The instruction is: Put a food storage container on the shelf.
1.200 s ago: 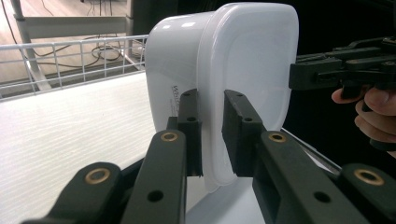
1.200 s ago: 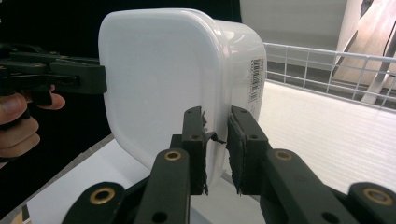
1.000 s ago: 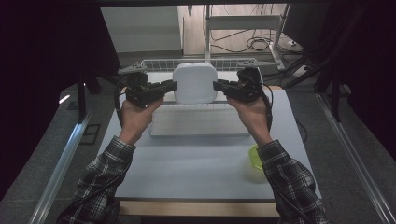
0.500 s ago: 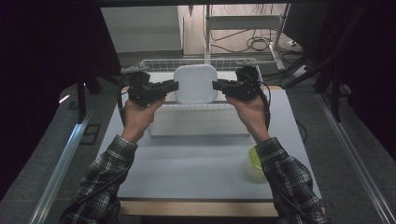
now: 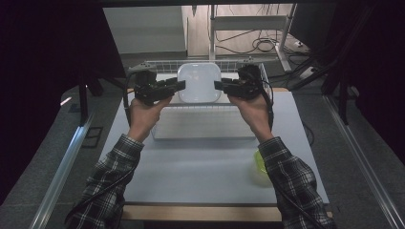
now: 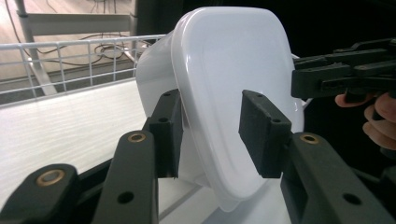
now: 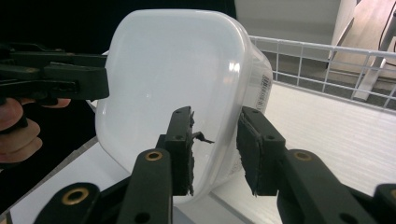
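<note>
A white plastic container [image 5: 199, 82] with its lid on stands tilted on edge over the wire basket, lid facing the person. My left gripper [image 5: 180, 86] holds its left rim, and in the left gripper view the jaws [image 6: 212, 133] straddle the edge of the container [image 6: 229, 70], one pad on the body, one over the lid. My right gripper [image 5: 218, 86] holds the opposite rim the same way, its jaws [image 7: 215, 142] closed around the edge of the container [image 7: 177, 70]. Each gripper view also shows the other gripper [image 6: 345, 70] [image 7: 56, 77] beyond the lid.
A white wire basket [image 5: 157, 64] stands at the back of the grey table [image 5: 191, 176], with a flat white tray [image 5: 203, 125] in front of it. A yellow-green bowl [image 5: 260, 162] sits by the right sleeve. Dark drapes flank the table.
Both grippers and the container between them have barely shifted, only a touch farther from the person.
</note>
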